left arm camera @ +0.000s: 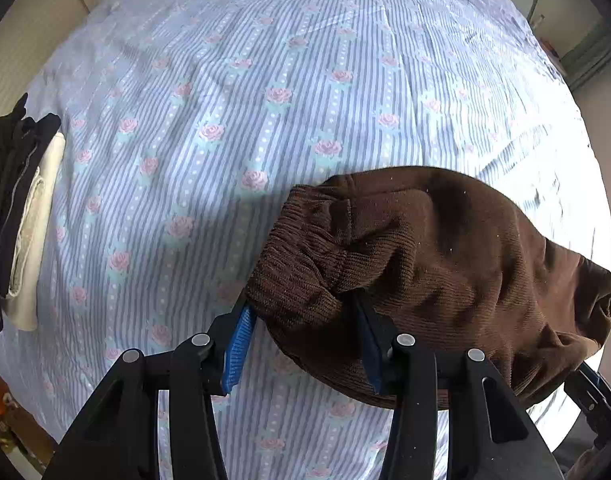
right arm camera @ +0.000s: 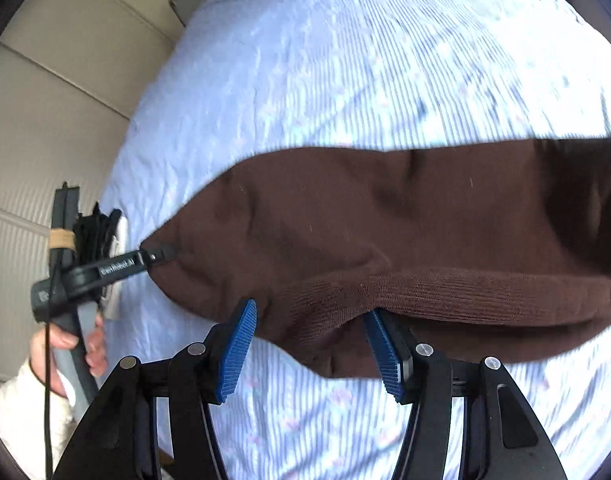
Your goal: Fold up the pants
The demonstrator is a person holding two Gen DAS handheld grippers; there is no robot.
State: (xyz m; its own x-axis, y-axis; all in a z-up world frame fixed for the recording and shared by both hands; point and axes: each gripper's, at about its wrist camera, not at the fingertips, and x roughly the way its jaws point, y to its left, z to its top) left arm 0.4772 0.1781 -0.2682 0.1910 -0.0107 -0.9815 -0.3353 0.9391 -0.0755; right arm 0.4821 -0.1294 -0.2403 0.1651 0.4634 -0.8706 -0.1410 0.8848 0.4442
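The brown knitted pants [left arm camera: 445,264] lie bunched on the striped, rose-patterned bed sheet [left arm camera: 225,120]. In the left wrist view my left gripper [left arm camera: 301,344] stands open with the ribbed waistband corner between its blue pads [left arm camera: 238,350]. In the right wrist view the pants [right arm camera: 385,224] stretch across the sheet [right arm camera: 345,60]. My right gripper [right arm camera: 309,352] is open with the ribbed waistband edge between its fingers. The left gripper [right arm camera: 157,258] shows there at the pants' left corner, held by a hand.
A stack of folded dark and cream clothes [left arm camera: 17,216] lies at the bed's left edge. A beige padded headboard or wall [right arm camera: 65,100] runs along the left. The right gripper's body [left arm camera: 593,396] shows at the lower right of the left wrist view.
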